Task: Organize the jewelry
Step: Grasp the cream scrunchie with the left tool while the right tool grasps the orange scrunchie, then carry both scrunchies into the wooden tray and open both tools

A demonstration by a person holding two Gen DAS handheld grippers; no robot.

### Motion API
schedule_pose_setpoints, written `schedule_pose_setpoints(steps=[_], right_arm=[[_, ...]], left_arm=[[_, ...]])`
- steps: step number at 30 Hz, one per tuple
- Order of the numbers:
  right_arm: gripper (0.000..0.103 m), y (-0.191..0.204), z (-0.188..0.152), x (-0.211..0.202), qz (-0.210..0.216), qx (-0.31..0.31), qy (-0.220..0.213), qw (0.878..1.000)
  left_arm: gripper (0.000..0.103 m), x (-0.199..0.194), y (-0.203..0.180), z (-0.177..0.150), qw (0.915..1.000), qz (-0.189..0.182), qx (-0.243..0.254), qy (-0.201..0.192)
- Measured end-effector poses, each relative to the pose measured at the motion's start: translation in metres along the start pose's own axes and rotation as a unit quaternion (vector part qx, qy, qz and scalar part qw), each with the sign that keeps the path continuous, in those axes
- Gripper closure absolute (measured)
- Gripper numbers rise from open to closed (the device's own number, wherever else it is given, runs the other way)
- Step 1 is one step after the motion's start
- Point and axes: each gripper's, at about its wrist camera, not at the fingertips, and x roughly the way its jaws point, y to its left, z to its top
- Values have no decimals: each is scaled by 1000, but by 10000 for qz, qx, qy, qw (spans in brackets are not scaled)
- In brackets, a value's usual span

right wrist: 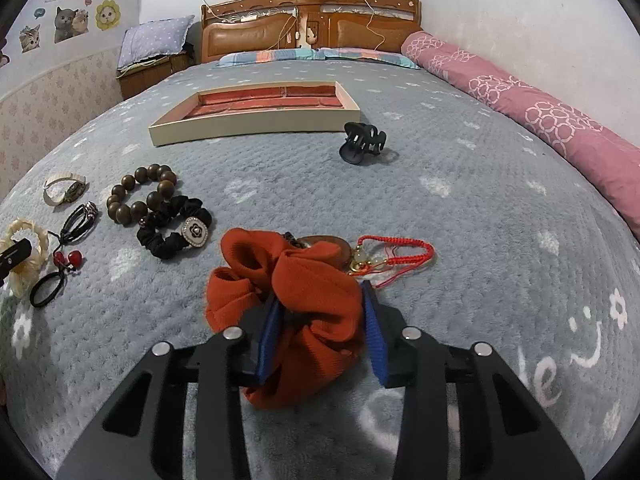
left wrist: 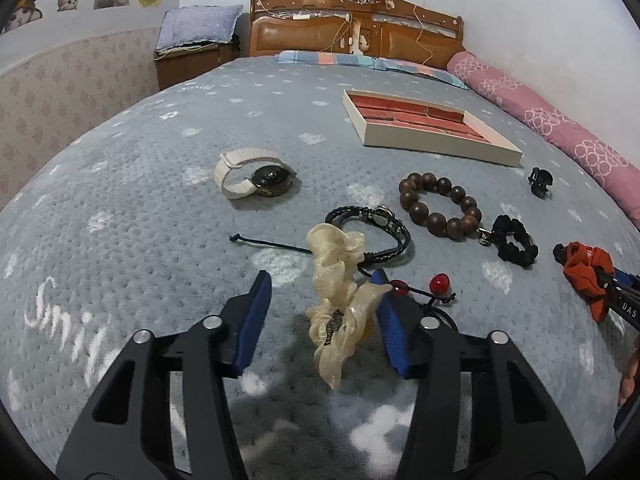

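Left gripper (left wrist: 324, 300) is wide open around the cream scrunchie (left wrist: 340, 300), not pinching it. Right gripper (right wrist: 322, 312) is clamped on the orange scrunchie (right wrist: 296, 312), well short of the tray (right wrist: 256, 128).

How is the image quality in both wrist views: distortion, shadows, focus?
Left wrist view: heavy fisheye bend, dark corners, sharp enough; the cream scrunchie and jaws cast a soft shadow on the bedspread below. Right wrist view: same curvature, even indoor light, orange scrunchie in focus, shadow beneath it, no glare.
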Motion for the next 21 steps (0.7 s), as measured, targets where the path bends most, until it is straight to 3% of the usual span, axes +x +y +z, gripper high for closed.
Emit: schedule_pose_setpoints(steps=[9,21], right_arm=[[74,1,-1,-2,37,-16,-77,10000],[84,-7,-2,-13,250,171,-348,9989]], left_arm=[[76,1,3,-1,9999,-130,-88,52],[86,-1,7,0,9993,-312,-190,-1]])
